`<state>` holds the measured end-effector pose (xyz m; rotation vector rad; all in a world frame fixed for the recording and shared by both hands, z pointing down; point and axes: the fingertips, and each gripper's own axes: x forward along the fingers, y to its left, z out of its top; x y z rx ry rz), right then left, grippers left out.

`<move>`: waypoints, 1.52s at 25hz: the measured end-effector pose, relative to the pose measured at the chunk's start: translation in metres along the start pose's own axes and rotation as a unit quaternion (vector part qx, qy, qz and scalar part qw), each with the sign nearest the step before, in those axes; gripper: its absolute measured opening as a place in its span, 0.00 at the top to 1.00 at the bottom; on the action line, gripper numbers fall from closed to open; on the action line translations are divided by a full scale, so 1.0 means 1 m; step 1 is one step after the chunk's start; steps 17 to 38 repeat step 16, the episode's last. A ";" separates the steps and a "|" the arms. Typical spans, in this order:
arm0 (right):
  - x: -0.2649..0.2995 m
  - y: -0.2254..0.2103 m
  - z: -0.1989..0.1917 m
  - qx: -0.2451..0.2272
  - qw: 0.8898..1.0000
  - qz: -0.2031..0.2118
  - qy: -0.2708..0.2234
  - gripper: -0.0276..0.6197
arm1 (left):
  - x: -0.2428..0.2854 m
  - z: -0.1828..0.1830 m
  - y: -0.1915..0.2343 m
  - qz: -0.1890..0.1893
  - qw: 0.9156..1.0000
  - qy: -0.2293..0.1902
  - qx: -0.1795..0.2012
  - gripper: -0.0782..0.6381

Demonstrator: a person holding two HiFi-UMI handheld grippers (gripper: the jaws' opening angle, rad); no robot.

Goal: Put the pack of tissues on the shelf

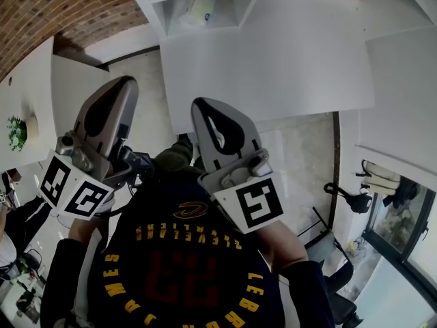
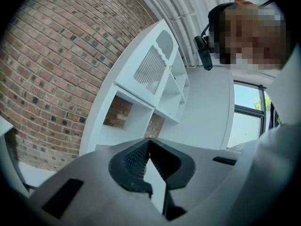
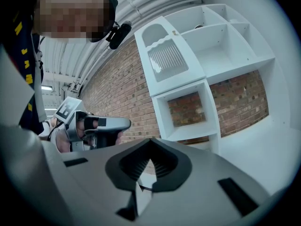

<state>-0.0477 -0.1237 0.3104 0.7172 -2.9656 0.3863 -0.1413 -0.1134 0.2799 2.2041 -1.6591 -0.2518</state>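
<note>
In a compartment of the white shelf (image 1: 249, 9), at the top of the head view, a pale item is seen lying. It is judged to be the pack of tissues (image 1: 198, 9), though it is too small for certainty. The left hand-held gripper (image 2: 149, 142) and the right hand-held gripper (image 3: 150, 142) are held before the chest, each with jaws together and nothing between them. If the pack is confirmed as seated, both are best kept clear of the shelf so that nothing is disturbed.

White shelf (image 3: 221, 51), red-brown brick wall (image 2: 51, 65), navy shirt (image 1: 205, 251) with yellow lettering, black-and-white marker cube (image 1: 254, 206)
</note>
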 end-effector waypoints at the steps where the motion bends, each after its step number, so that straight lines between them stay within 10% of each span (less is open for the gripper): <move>1: 0.000 0.000 0.000 0.001 1.000 -0.001 0.001 0.96 | 0.001 0.000 0.000 -0.001 1.000 0.001 0.000 0.89; 38: 0.020 -0.016 -0.004 0.010 1.000 -0.012 0.006 0.96 | 0.025 -0.007 0.022 -0.005 1.000 0.020 -0.006 0.89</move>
